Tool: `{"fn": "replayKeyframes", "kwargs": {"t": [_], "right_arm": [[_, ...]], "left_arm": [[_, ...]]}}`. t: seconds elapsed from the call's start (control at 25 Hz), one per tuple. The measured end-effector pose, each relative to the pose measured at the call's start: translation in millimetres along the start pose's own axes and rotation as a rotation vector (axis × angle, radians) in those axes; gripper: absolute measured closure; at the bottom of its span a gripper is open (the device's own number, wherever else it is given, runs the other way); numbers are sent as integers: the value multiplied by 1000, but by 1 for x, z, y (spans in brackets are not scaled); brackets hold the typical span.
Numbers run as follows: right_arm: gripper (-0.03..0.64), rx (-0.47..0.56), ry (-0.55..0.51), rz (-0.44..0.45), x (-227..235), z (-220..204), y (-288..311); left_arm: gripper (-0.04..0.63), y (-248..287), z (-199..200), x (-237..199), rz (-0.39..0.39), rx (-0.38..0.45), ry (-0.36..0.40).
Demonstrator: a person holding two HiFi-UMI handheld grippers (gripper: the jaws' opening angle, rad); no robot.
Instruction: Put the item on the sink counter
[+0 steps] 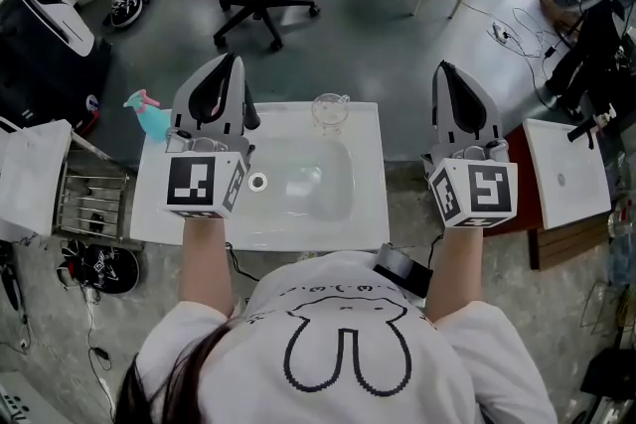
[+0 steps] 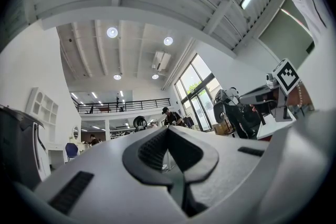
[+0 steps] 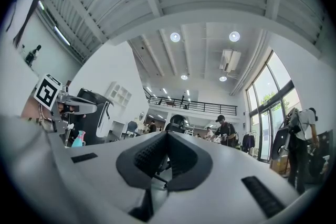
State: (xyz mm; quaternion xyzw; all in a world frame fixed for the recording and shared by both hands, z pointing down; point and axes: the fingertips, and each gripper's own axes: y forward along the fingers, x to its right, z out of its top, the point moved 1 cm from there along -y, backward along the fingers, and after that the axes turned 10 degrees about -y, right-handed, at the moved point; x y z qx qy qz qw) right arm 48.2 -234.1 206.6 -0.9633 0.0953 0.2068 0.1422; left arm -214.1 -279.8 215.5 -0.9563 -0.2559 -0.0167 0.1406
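1. The left hand-held gripper (image 1: 235,65) has its jaws fully together with nothing between them. It hangs over the left margin of the white rectangular table (image 1: 366,218), which carries a moulded sink basin (image 1: 308,179). The tip is raised slightly.
2. The right hand-held gripper (image 1: 444,72) also has its jaws pressed together and empty. It is held just off the table's right edge.
3. Judgement: both tools sit side by side, clear of every object. This reads as a rest pose, not a carry, and no item is in transit.
4. The clear glass cup with a handle (image 1: 331,111) stands upright on the table's far rim, behind the basin. If this is the task's item, it is already in place.
5. The teal plastic spray bottle with a pink trigger (image 1: 147,117) stands at the table's far-left corner. It cannot be told whether it rests on the table or just beyond it.
6. Count: two hand-held grippers, one cup, one spray bottle, one basin.
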Motion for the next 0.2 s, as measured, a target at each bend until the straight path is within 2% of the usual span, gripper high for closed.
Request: {"fn": "replayKeyframes", "kwargs": {"t": [0.2], "right_arm": [[590,-6,-2,-5,-2,1,1]], "left_arm": [[586,-3,0,-3,-1,5,-4]]}}
